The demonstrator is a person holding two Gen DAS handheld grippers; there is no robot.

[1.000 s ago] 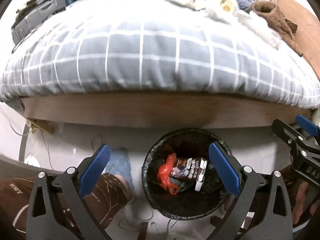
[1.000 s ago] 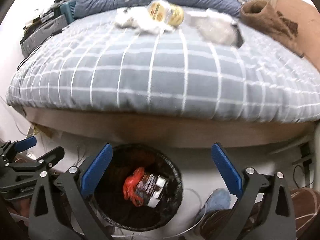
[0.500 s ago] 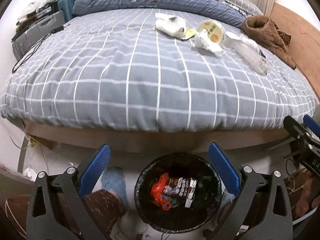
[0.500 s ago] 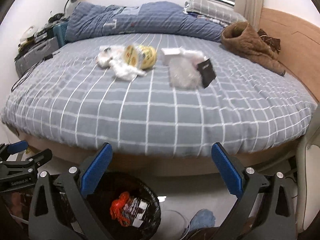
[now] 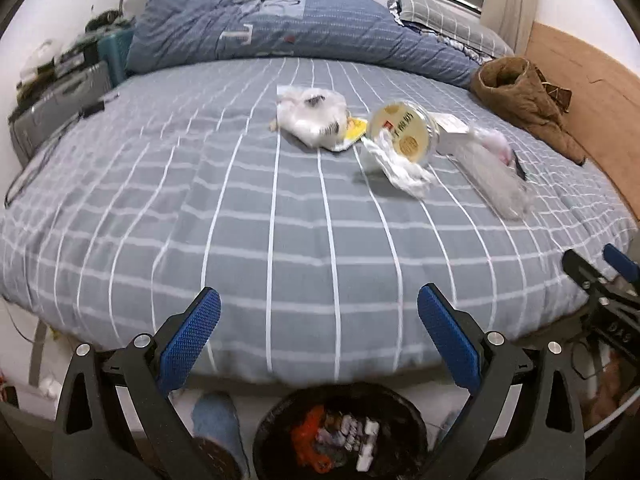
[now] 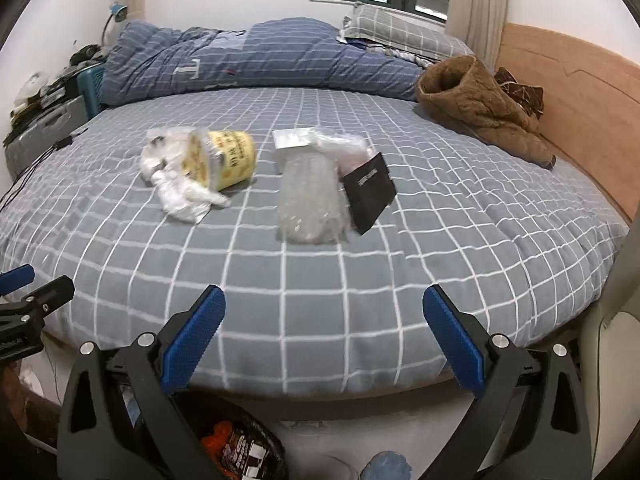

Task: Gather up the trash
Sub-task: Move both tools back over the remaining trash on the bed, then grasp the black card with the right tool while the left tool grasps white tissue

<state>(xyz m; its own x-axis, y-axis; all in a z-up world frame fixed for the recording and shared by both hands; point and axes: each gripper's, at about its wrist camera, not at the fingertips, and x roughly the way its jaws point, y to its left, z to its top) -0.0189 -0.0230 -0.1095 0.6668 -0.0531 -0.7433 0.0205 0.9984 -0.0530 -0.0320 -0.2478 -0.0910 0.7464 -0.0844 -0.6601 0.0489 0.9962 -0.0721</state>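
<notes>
Both our grippers, left (image 5: 318, 336) and right (image 6: 324, 338), gape empty over the bed (image 5: 280, 216); only the right view shows the black card (image 6: 370, 196) beside the wrap (image 6: 310, 196); cup (image 6: 226, 158) mid-bed; bin (image 5: 340, 432) below the bed's edge.

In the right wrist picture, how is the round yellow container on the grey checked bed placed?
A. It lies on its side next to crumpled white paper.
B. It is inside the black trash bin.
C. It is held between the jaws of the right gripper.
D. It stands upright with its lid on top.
A: the round yellow container lies on its side on the grey checked bed, against the crumpled white paper.
</notes>
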